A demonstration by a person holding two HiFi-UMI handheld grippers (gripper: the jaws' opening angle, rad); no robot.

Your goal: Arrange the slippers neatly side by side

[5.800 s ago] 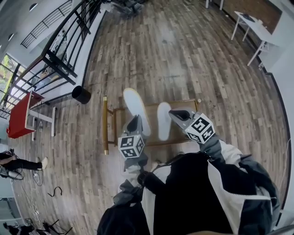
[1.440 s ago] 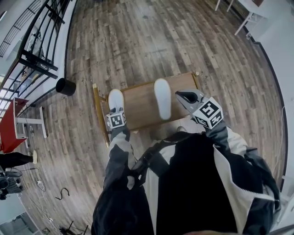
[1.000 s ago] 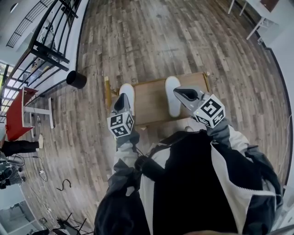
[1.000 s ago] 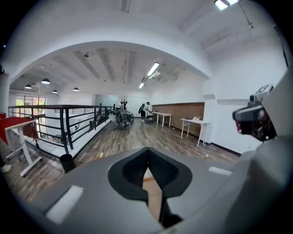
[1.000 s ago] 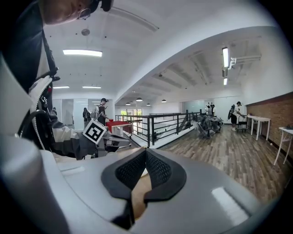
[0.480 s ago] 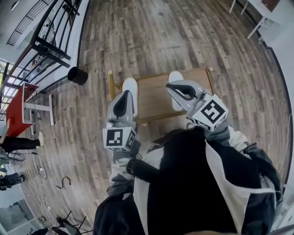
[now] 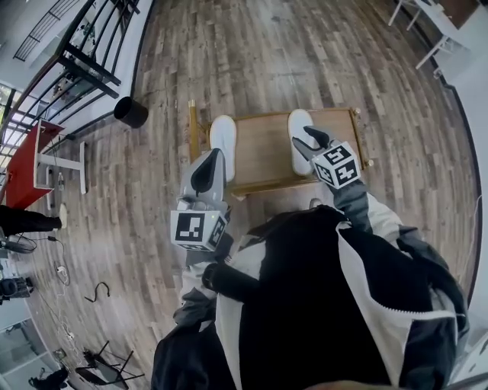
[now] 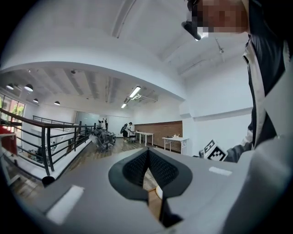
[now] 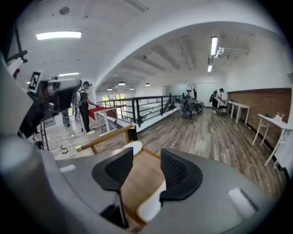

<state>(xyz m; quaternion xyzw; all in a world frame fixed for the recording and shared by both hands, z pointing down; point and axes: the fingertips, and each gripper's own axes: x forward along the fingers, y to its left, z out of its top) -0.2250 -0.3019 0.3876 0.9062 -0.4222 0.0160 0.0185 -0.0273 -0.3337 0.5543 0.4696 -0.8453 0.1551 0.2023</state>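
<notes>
White slippers, two, lying on a low wooden counter (image 7: 263,148) with a raised rail along its left edge: the left slipper (image 7: 223,135) sits at the counter's left end and the right slipper (image 7: 297,120) toward its right end. Both run lengthwise away from the person, roughly parallel but well apart, with bare wood between them. Left tool (image 7: 215,156), grey with a marker cube at its rear, is held above the near left corner of the counter, just short of the left slipper. In the left gripper view its black ribbed pads are pressed together with nothing between them (image 8: 147,159), and a sliver of wood and a white slipper edge show below. Right tool (image 7: 311,135) hangs over the near half of the right slipper. In the right gripper view its jaws stand spread (image 9: 146,165), having just been opening, with the pads pinching nothing. The counter top shows through the gap, and the near end of the right slipper (image 9: 149,208) lies just beneath the right-hand pad. The left slipper (image 9: 132,147) is visible farther off, by the rail. Surroundings: plank floor (image 7: 305,53), black bin (image 7: 131,112) beyond the counter's left corner, black railing (image 7: 99,53), red table (image 7: 23,164), and white tables (image 7: 427,23) at far right.
</notes>
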